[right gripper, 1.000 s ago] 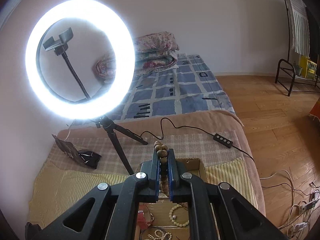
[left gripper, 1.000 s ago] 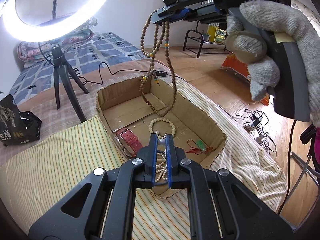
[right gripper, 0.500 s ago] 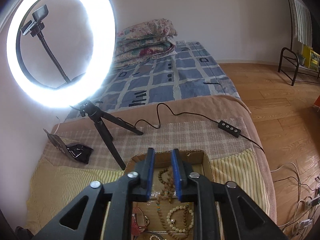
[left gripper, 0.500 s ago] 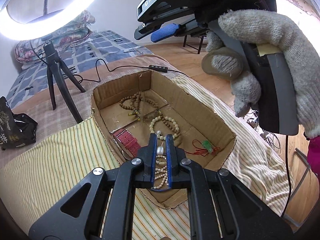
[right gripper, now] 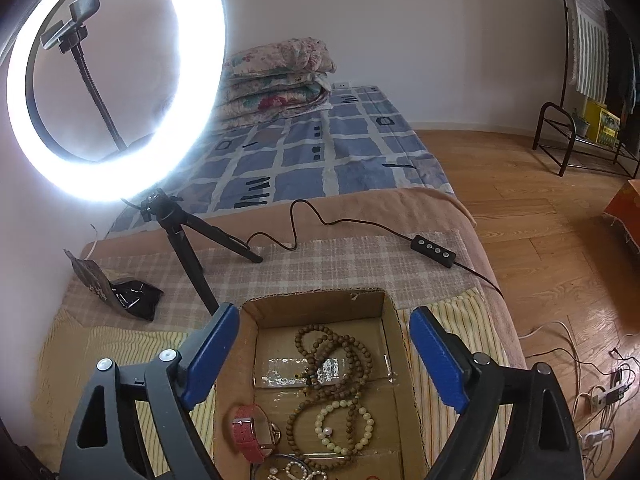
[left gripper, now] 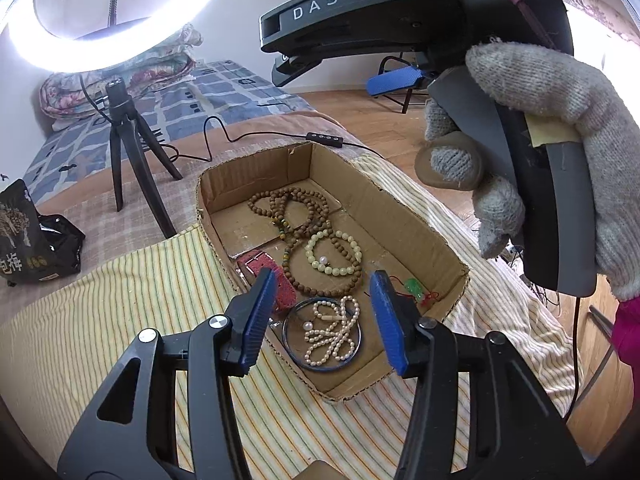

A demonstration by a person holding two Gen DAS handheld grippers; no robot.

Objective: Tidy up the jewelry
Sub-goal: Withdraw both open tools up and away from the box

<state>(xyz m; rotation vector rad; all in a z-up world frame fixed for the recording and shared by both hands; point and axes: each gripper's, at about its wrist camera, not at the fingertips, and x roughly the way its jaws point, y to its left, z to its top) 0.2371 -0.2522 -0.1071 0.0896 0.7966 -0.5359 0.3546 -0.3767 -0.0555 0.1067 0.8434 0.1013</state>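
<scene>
The cardboard box (left gripper: pixel 404 216) sits on a striped cloth (left gripper: pixel 132 300) spread on the bed. Inside the box, the brown bead necklace (left gripper: pixel 304 216) lies coiled toward the far end, touching the pale bead bracelet (left gripper: pixel 333 252) beside it. Nearer, a pearl strand (left gripper: pixel 332 332) rests inside a blue bangle (left gripper: pixel 322 334), with a red watch strap (left gripper: pixel 276 280) at the box's left wall and a green pendant (left gripper: pixel 414 289) at its right. The left tongs (left gripper: pixel 322 320) hang spread apart over the box's near end, gripping nothing. The right tongs (right gripper: pixel 320 356), in a gloved hand (left gripper: pixel 560 152), are also wide apart above the box, empty. A ring light (right gripper: pixel 116 80) stands beyond the box.
</scene>
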